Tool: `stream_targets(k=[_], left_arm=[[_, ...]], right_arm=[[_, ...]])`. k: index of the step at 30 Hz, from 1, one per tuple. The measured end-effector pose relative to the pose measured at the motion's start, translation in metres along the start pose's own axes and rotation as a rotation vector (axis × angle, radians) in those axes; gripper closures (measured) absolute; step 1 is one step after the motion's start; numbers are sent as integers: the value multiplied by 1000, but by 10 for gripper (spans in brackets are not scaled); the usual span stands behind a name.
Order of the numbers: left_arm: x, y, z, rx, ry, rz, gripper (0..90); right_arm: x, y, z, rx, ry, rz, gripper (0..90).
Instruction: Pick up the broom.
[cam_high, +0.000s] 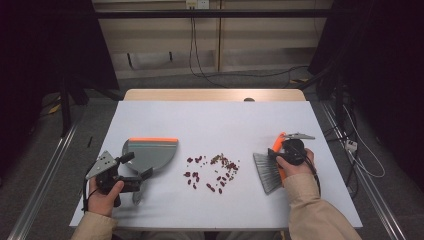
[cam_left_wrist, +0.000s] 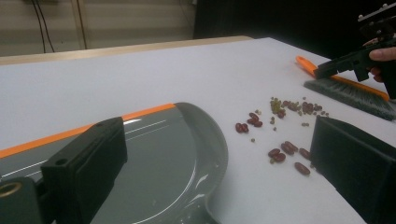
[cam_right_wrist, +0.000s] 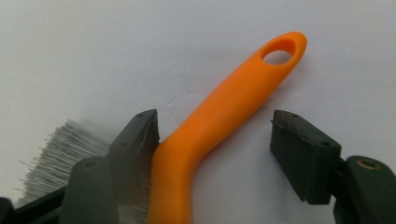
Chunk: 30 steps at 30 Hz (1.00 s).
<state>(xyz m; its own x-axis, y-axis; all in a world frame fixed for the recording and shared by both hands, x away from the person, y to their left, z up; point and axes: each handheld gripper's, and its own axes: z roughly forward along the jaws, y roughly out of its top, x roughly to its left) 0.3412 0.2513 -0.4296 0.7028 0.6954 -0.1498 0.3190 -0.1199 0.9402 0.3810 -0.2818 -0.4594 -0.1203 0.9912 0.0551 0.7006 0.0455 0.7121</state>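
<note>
The brush (cam_right_wrist: 219, 126) has a curved orange handle with a hanging hole at its tip and a fan of grey bristles; it lies flat at the right of the white bench (cam_high: 215, 120). The right hand-held gripper (cam_right_wrist: 215, 140) straddles the handle, jaws apart, one touching it, the other clear. The left hand-held gripper (cam_left_wrist: 219, 163), jaws apart, sits over a grey, orange-edged dustpan (cam_high: 150, 152). Scattered beans (cam_high: 212, 172) lie between dustpan and brush.

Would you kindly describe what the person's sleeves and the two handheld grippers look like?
Both forearms wear beige sleeves. The left gripper and right gripper are black, each with two blocky black jaws, a grey three-cornered plate on top and a black cable trailing back from it.
</note>
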Motion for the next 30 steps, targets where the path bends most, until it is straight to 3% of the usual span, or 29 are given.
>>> stream_targets(k=[7, 11, 21, 28, 30], left_arm=[[0, 0, 0, 0, 1, 0, 41], [0, 0, 0, -1, 1, 0, 41], [-1, 0, 0, -3, 0, 3, 43], [-1, 0, 0, -5, 1, 3, 43], [-2, 0, -1, -3, 2, 3, 43]], right_arm=[[8, 0, -1, 9, -10, -23, 457], [11, 0, -2, 13, -20, -13, 500], [22, 4, -4, 77, -19, -8, 669], [20, 6, -3, 94, 2, -7, 676], [19, 9, -2, 120, 12, 1, 674]])
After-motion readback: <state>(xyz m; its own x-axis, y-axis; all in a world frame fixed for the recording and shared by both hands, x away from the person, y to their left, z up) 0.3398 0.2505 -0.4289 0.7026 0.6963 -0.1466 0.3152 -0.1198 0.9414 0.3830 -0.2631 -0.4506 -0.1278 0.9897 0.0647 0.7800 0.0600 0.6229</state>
